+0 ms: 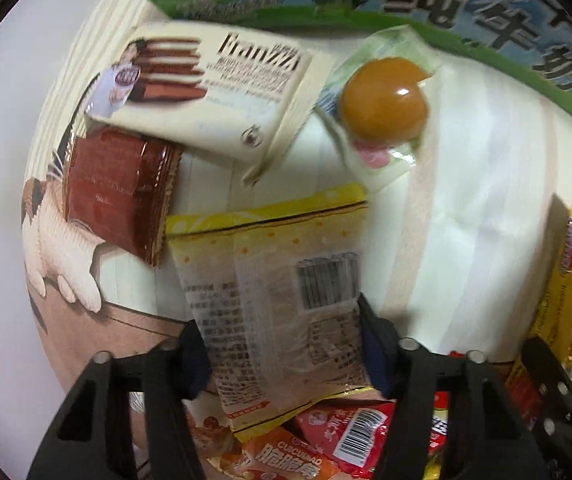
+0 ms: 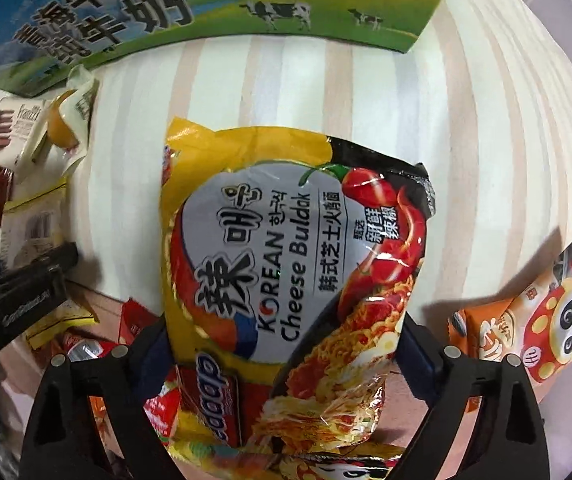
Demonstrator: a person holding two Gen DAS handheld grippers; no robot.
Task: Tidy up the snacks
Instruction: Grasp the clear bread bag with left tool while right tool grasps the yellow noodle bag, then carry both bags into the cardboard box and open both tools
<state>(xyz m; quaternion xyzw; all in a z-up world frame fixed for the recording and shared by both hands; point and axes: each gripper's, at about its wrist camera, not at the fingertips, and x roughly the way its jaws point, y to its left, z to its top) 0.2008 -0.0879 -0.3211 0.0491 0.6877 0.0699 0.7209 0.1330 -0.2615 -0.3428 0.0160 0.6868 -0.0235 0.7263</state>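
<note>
My left gripper (image 1: 286,344) points down at a pale yellow snack packet (image 1: 273,280) that lies barcode side up on the striped cloth. Both pads touch its long edges, so the gripper is shut on it. Beyond it lie a cream Franzzi wafer box (image 1: 205,92), a brown wafer pack (image 1: 117,192) and a wrapped round bun (image 1: 384,100). My right gripper (image 2: 283,344) has a yellow Korean Cheese Buldak noodle packet (image 2: 286,248) between its fingers; the pads meet both its sides. The left gripper's black body (image 2: 17,292) shows at the left of the right wrist view.
A green and blue milk carton box (image 2: 205,4) stands along the far edge of the cloth. Several red and orange snack packets (image 1: 346,440) are piled near the grippers. An orange panda packet (image 2: 534,320) lies to the right. The striped tablecloth (image 2: 486,140) stretches behind.
</note>
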